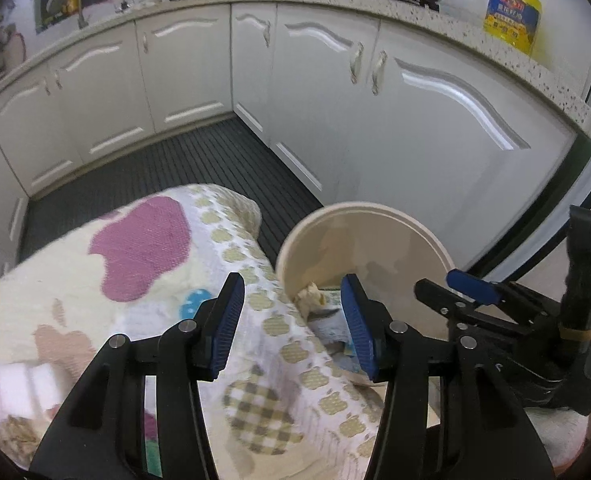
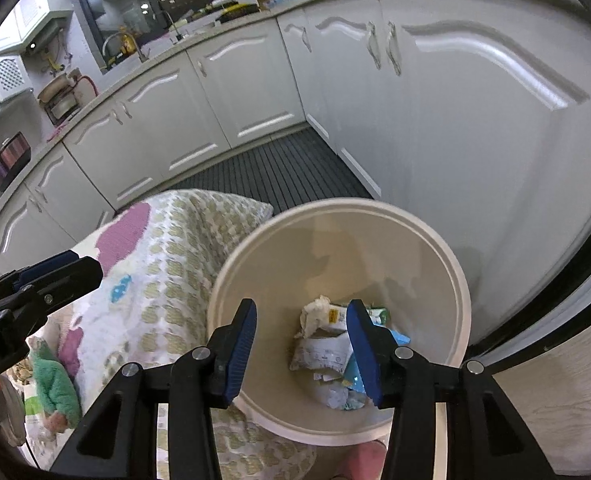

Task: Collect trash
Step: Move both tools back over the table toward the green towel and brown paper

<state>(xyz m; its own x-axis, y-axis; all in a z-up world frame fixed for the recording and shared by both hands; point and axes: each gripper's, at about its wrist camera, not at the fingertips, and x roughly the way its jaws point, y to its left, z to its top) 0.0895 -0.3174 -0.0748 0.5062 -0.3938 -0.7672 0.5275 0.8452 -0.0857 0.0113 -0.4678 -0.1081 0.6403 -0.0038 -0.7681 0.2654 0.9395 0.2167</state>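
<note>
Right wrist view: my right gripper (image 2: 301, 354) hangs released over the bin (image 2: 461, 280) holding trash (image 2: 323, 352); left gripper (image 1: 293, 326) released beside the bin.

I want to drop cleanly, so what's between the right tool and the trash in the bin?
Nothing. In the right wrist view the open right tool hangs over the bin, above the trash.

Cool indoor light falls from above; both my views are moderately bright. Glare streaks the glossy cabinet doors (image 1: 435, 112), and my jaws throw soft shadows inside the trash bin (image 2: 461, 304). The fisheye bends the worktop (image 1: 415, 12) into an arc and blackens the corners. The patterned cloth (image 1: 95, 280) smears with blur in my left view.
</note>
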